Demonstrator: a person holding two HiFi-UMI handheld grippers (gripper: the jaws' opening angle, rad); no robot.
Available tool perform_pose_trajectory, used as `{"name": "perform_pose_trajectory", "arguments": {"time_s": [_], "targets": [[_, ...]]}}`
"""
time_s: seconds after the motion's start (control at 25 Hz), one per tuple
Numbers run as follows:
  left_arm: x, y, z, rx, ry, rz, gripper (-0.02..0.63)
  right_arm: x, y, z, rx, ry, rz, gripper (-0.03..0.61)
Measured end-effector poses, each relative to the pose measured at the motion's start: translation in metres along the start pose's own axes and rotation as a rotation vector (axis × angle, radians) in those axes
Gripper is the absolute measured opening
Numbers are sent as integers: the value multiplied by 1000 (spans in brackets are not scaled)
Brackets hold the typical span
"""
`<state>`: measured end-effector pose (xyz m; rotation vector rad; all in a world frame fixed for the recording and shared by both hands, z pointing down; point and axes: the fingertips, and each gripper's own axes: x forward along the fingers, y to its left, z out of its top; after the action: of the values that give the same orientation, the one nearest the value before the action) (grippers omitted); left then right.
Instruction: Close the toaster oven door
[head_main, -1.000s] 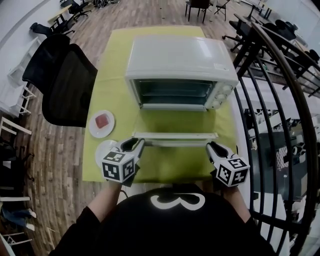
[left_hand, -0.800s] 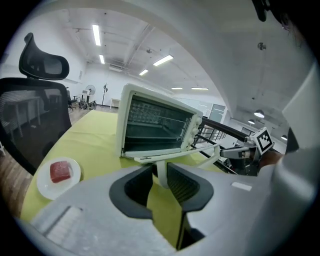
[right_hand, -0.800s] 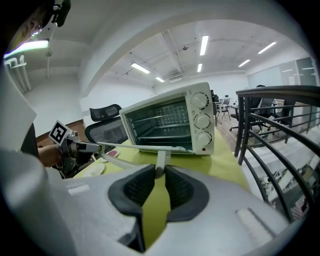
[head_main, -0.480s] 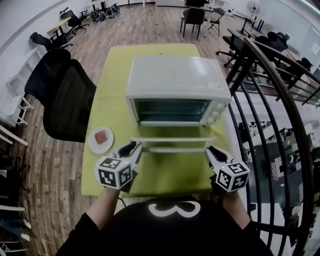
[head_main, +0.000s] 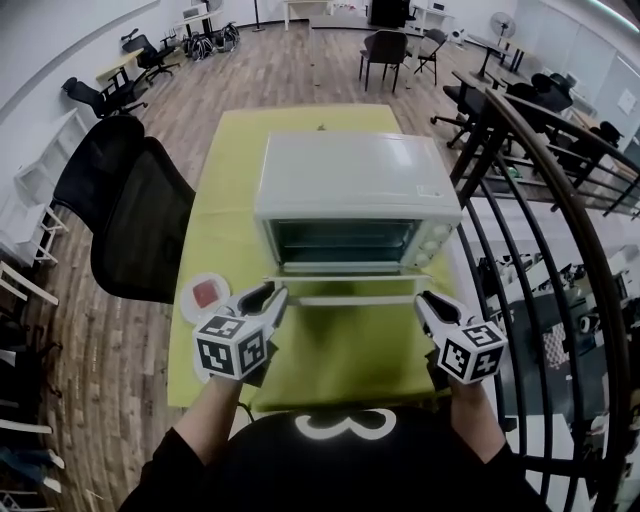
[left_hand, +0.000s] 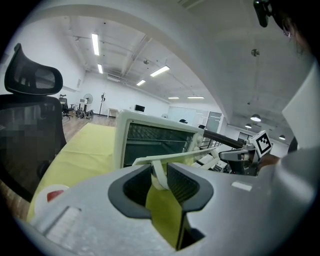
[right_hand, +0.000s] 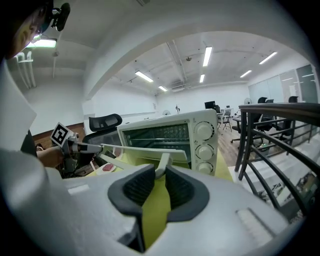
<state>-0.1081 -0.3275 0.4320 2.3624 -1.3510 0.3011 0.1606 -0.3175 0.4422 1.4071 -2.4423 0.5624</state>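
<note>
A white toaster oven (head_main: 355, 180) stands on the yellow-green table (head_main: 225, 200) with its door (head_main: 345, 280) hanging part-way open, tilted up from level. The white bar handle (head_main: 350, 299) runs along the door's front edge. My left gripper (head_main: 274, 297) is shut on the handle's left post (left_hand: 158, 172); in the left gripper view the post sits between the dark pads (left_hand: 182, 182). My right gripper (head_main: 424, 301) is shut on the right post (right_hand: 163, 162), with the door (right_hand: 145, 152) and oven knobs (right_hand: 203, 132) beyond it.
A white plate (head_main: 204, 294) with a red piece lies on the table left of the left gripper. A black office chair (head_main: 140, 215) stands at the table's left edge. A dark metal railing (head_main: 540, 190) runs close along the right.
Both grippers have risen and moved toward the oven with the handle. The door has swung up from nearly flat to a part-raised tilt.
</note>
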Motion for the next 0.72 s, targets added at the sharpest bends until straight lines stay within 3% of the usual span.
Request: {"name": "perform_pose_trajectory", "arguments": {"time_s": [0.72], "targets": [[29,22,59,6,-104,15,100,30,-14,61,-74,-62,-20,67]]}}
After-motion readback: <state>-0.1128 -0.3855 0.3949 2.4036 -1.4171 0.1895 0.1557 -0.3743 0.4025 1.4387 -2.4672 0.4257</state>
